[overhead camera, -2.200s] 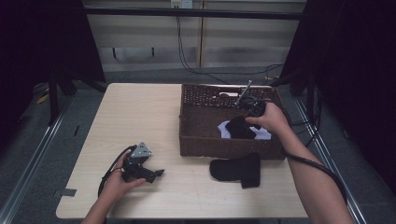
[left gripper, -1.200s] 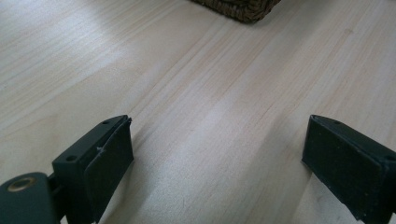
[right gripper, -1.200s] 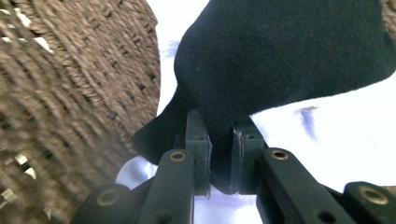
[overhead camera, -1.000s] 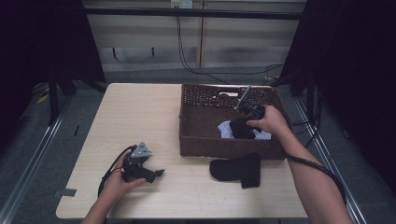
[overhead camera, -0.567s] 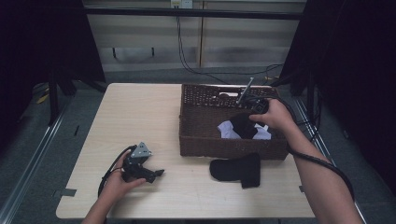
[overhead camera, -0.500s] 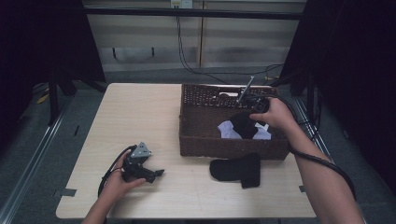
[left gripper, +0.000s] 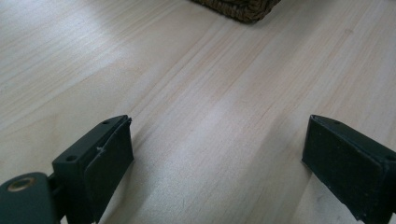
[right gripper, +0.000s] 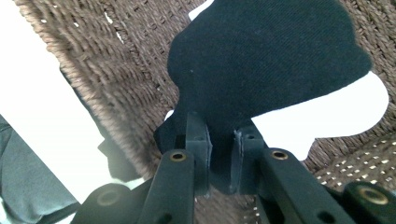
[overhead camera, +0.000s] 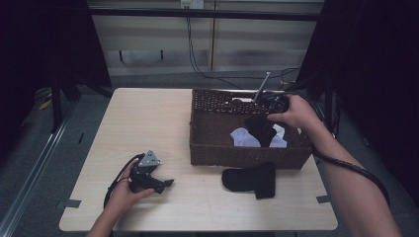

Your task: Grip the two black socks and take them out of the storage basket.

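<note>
A pale wooden table [overhead camera: 148, 123] stands in a dim room with dark curtains at both sides, and a brown wicker basket [overhead camera: 217, 148] sits on its far right part. The right gripper [right gripper: 219, 154] has its jaws nearly together, pinching the edge of a black sock [right gripper: 266, 60] that hangs beyond them over the basket's weave; below the jaws lie white socks [overhead camera: 244, 138] on the basket floor. In front of the basket, well short of those jaws, a second black sock [overhead camera: 249, 178] lies flat on the table. The left gripper [left gripper: 219, 168] rests low over bare wood near the table's front left, its jaws spread wide with nothing between them. By my reading the black sock is being lifted out, perhaps to join its mate outside; the next move would call for clearing the front wall without snagging the weave. The basket's far corner is dark, and how many white socks remain is unclear.
</note>
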Motion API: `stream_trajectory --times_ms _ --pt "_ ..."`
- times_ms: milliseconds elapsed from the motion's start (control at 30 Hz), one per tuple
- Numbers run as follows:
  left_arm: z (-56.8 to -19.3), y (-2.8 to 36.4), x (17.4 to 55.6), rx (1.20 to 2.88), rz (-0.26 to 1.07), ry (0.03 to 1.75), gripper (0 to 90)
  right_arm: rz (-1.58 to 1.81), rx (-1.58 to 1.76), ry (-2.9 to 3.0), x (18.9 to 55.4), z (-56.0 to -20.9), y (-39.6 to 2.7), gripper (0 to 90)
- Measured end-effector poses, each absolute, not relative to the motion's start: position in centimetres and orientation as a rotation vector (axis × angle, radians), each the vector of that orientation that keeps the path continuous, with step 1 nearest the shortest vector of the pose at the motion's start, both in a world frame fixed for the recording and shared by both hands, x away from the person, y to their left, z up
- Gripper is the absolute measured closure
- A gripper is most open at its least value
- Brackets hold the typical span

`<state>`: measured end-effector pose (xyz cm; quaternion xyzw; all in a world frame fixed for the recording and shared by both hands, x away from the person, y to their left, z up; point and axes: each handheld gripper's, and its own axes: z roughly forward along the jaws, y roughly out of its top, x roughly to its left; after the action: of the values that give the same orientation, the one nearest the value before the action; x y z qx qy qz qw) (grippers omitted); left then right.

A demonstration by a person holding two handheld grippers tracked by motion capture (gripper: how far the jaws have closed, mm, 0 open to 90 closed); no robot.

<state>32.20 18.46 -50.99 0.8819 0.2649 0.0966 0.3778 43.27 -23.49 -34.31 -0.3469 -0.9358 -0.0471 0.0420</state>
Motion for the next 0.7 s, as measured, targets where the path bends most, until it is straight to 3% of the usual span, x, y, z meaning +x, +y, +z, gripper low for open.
stream_trajectory --times_ms 700 --pt "-51.0 18.5 32.2 2.255 0.246 0.677 7.8 -0.154 -0.962 -2.934 41.5 -29.9 -22.3 79.7"
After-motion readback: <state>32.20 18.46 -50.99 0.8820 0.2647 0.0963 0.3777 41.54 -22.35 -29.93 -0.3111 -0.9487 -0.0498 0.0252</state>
